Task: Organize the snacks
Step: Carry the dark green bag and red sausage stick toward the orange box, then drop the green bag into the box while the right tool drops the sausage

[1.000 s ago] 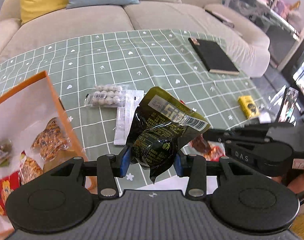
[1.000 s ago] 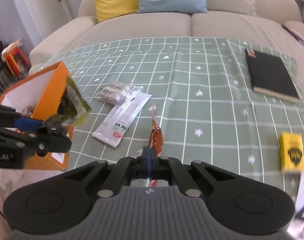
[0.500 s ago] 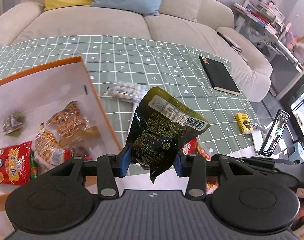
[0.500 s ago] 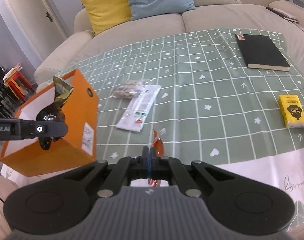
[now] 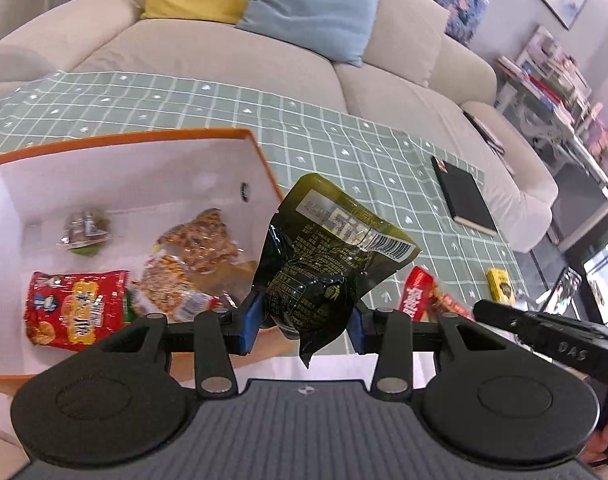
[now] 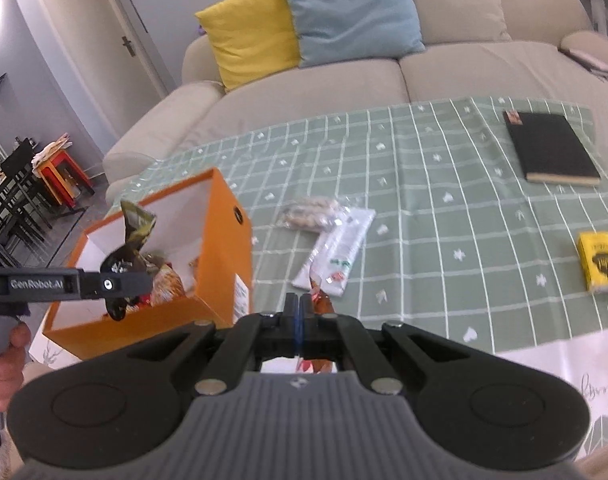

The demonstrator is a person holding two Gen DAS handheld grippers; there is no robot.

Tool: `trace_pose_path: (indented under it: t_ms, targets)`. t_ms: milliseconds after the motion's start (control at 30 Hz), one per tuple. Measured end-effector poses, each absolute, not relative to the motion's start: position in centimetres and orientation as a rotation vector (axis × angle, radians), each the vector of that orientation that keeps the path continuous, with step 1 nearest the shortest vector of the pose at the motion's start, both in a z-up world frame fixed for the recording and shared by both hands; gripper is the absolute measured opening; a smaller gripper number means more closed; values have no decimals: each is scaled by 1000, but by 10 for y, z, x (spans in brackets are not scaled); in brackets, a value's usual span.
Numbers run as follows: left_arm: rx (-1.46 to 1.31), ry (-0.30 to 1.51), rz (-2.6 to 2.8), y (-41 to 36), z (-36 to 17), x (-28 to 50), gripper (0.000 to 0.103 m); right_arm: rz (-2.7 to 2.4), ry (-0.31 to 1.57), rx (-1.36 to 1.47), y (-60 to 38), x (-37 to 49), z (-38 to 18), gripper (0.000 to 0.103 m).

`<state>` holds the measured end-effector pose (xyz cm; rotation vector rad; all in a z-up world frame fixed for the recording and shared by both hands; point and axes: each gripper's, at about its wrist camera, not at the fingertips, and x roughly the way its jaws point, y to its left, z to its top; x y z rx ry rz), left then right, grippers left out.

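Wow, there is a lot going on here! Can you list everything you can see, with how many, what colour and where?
Storage box: one, orange outside, white inside, on the table's left.
Snack packets in the box: several, red and orange-brown.
Dark green snack bag: one, held over the box's edge.
Orange-red packet: one, held at the table's near edge.
White sachet: one, mid-table.
Clear bag of pale round snacks: one, beside the sachet.
Yellow box: one, right side.
Black notebook: one, far right.
Tablecloth: one, green grid.
Sofa: beige; yellow and blue cushions.
Left gripper: holds the green bag.
Right gripper: closed on the orange-red packet.
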<state>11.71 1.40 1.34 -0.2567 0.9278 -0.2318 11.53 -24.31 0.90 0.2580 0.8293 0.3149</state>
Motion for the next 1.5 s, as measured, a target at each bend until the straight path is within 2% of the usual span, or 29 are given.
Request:
trace_pose_path:
  t_ms: [400, 567, 667, 733, 833, 933, 967, 1133, 1367, 1400, 1433, 1500]
  targets:
    - [-320, 885, -124, 70, 18, 117, 49, 426, 704, 127, -180, 150, 69, 0]
    - [-333, 897, -113, 83, 9, 114, 49, 382, 829, 101, -173, 161, 33, 0]
    - [-345, 922, -73, 95, -1, 118, 49, 328, 940, 130, -179, 158, -5, 11]
    - [-349, 935, -49, 101, -6, 120, 49, 301, 1003, 157, -183, 155, -28, 38]
    - [-364, 952, -16, 111, -14, 122, 49, 291, 1058, 185, -181, 149, -54, 45]
    - [-379, 965, 0, 119, -20, 121, 49, 299, 1073, 187, -173, 147, -72, 69]
    - [-380, 970, 6, 121, -21, 121, 49, 301, 1066, 175, -170, 146, -78, 71]
    - [-384, 992, 39, 132, -29, 120, 49, 278, 1058, 122, -157, 145, -103, 72]
    - [-396, 1018, 57, 140, -38, 124, 49, 274, 1025, 75, -150, 150, -122, 68]
    - [-396, 1023, 58, 140, -40, 125, 49, 277, 1019, 61, -148, 150, -122, 63]
    - [-394, 1029, 58, 140, -41, 126, 49, 283, 1010, 38, -144, 150, -121, 53]
    - [-389, 1042, 63, 141, -43, 128, 49, 287, 1003, 14, -141, 151, -121, 47]
